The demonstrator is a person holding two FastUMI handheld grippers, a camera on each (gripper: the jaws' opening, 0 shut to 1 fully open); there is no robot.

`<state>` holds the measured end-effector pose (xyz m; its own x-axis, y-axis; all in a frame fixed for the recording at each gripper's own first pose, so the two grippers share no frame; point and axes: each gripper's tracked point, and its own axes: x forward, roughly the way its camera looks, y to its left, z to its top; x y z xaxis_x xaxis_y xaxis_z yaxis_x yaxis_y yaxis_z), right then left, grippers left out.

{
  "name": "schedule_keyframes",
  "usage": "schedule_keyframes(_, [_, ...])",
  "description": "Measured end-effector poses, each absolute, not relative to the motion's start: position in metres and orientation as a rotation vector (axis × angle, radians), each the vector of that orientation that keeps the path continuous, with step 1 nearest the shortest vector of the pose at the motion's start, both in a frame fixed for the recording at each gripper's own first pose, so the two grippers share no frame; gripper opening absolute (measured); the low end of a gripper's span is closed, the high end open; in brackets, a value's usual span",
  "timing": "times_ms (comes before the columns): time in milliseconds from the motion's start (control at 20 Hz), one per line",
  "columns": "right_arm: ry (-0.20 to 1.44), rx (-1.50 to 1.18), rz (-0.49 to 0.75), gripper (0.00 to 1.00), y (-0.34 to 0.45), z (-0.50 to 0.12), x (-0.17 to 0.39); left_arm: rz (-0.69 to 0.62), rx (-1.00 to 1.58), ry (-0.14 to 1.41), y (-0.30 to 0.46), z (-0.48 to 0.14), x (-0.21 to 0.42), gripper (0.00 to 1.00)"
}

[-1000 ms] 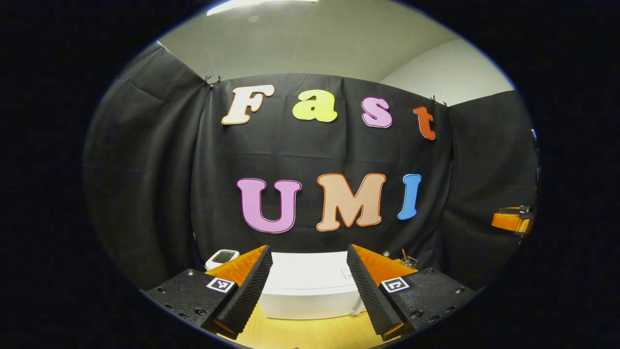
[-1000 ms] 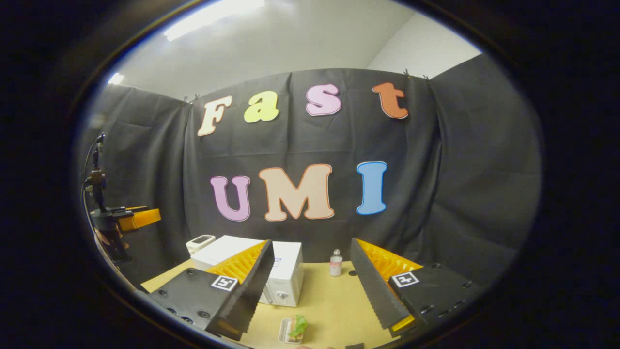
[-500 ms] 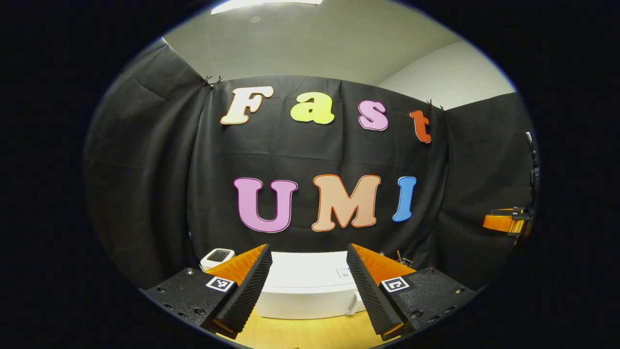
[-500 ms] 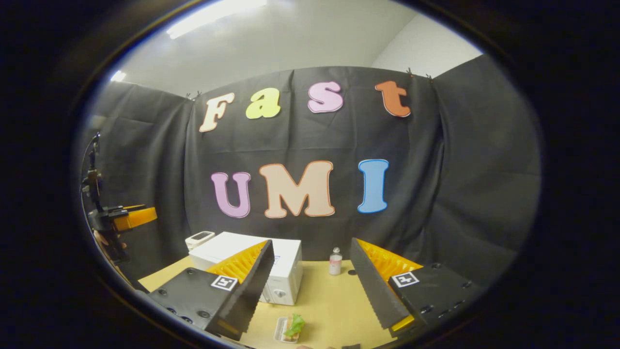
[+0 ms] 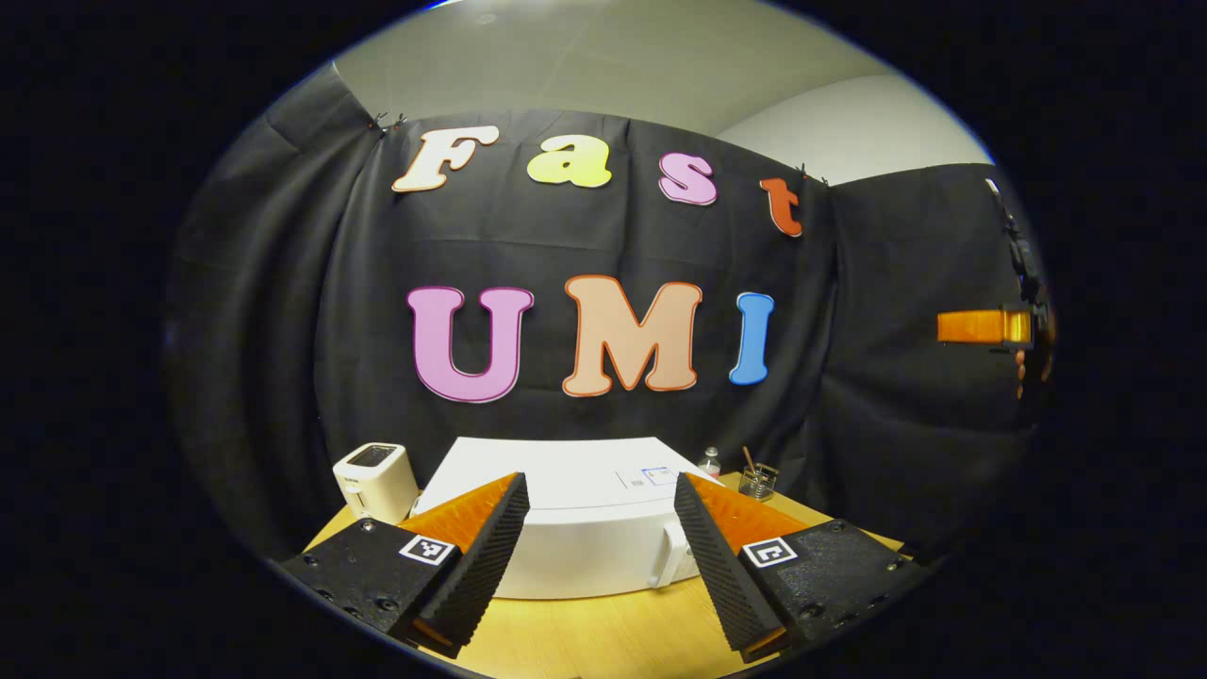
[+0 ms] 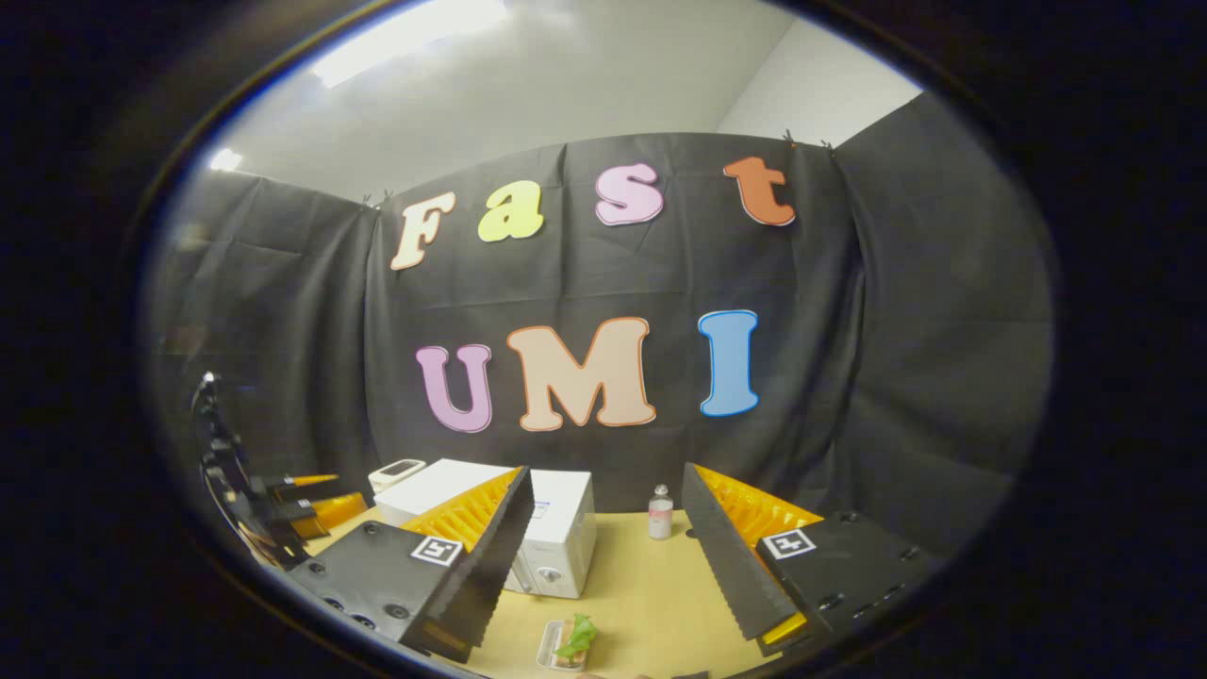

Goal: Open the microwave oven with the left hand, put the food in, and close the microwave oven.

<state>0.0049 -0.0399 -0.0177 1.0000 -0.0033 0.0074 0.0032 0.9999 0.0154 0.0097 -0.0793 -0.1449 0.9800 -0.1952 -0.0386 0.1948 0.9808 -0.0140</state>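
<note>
L gripper (image 5: 599,556) is spread wide w/ nothing between its fingers, hanging in front of the microwave (image 5: 575,528). The white box sits straight ahead of it on the table (image 5: 603,646), door shut, and the door handle (image 5: 671,556) is just inside its right-hand finger. A toaster (image 5: 375,481) stands ahead-left, and a glass w/ sticks (image 5: 757,481) ahead-right behind the oven.

R gripper (image 6: 603,566) is also released & empty. The food (image 6: 570,641), a small tray w/ a green leaf, lies on the table just below and between its fingers; the microwave is ahead-left of it and a small bottle (image 6: 661,514) farther ahead.

Risks, as I judge them: the handle looks thin & off to one side, so L could close beside it and slip off. A hard pull may drag the whole oven rather than swing the door, maybe nudging the toaster. The door could sweep toward the food tray if R doesn't lift it clear first.
</note>
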Motion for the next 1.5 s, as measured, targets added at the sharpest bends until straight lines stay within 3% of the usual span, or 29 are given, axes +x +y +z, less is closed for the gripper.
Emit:
schedule_keyframes(350, [-0.01, 0.036, -0.03, 0.92, -0.05, -0.025, 0.01, -0.212, 0.03, 0.012, -0.122, -0.228, 0.022, 0.95])
schedule_keyframes(650, [0.0, 0.032, -0.029, 0.92, -0.052, -0.042, 0.014, -0.22, 0.01, 0.164, -0.158, -0.34, 0.054, 0.92])
schedule_keyframes(1100, [-0.001, 0.042, -0.044, 0.92, -0.068, -0.056, 0.025, -0.187, -0.009, 0.244, -0.18, -0.382, 0.102, 0.89])
schedule_keyframes(1400, [0.004, 0.027, -0.075, 0.92, -0.087, -0.065, 0.025, -0.134, 0.005, 0.289, -0.178, -0.4, 0.123, 0.77])
schedule_keyframes(1500, [-0.001, 0.023, -0.078, 0.92, -0.088, -0.066, 0.025, -0.129, 0.012, 0.29, -0.18, -0.403, 0.127, 0.67])
